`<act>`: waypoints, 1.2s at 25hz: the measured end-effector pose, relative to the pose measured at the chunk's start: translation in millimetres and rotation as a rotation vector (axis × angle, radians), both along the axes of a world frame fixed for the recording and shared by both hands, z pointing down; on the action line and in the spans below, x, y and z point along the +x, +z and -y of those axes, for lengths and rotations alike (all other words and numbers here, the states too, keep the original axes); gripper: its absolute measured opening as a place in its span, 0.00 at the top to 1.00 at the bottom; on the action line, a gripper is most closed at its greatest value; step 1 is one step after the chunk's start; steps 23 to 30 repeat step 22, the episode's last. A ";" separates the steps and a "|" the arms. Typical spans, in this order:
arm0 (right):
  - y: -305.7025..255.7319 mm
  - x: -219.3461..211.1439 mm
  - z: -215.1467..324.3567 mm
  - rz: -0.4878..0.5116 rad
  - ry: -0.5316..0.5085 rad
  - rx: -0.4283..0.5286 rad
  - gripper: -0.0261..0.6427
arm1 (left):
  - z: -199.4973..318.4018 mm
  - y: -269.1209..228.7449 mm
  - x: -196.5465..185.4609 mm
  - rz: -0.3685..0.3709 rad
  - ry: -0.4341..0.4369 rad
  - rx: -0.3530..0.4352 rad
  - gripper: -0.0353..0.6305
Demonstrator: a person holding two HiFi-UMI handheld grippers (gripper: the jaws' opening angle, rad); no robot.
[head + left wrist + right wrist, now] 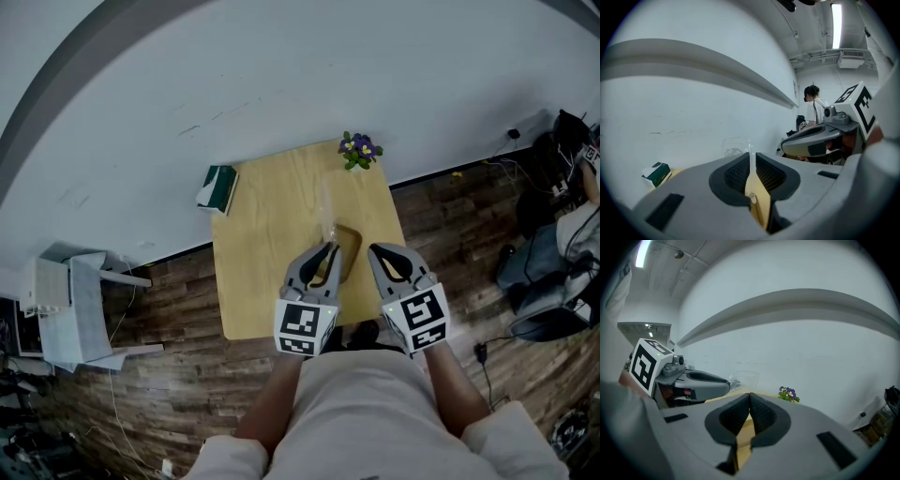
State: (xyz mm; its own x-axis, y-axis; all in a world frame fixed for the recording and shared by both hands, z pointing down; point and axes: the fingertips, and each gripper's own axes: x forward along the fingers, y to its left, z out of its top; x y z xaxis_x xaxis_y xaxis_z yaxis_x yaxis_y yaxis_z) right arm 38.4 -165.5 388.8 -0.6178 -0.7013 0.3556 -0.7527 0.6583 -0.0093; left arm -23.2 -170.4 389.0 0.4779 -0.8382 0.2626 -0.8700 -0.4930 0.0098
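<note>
Left tongs (328, 251) are closed down to a slit; a thin clear strip stands clamped between the ribbed black pads (736, 174), apparently the wall of the transparent plastic container (732, 149), which rises at 12 o'clock from the tips. Right tongs (380, 251) sit just beside them at 3 o'clock, pads (761, 412) pressed together with nothing between. Both hover over the square light-wood table (262, 244). At the table's 12 o'clock edge stands a small pot of purple and yellow flowers (359, 149); at its 10 o'clock corner lies a green and white carton (218, 187). A white rack (70, 309) stands at 9 o'clock on the dark plank floor (178, 375).
</note>
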 end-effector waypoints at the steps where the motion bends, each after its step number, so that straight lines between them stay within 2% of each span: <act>1: 0.1 0.3 0.1 0.001 0.001 0.002 0.95 | -0.2 0.4 0.0 0.001 0.000 0.000 0.88; 30: 1.1 7.4 5.3 0.011 0.008 0.006 0.95 | 3.2 2.1 0.0 0.002 -0.012 -0.003 0.88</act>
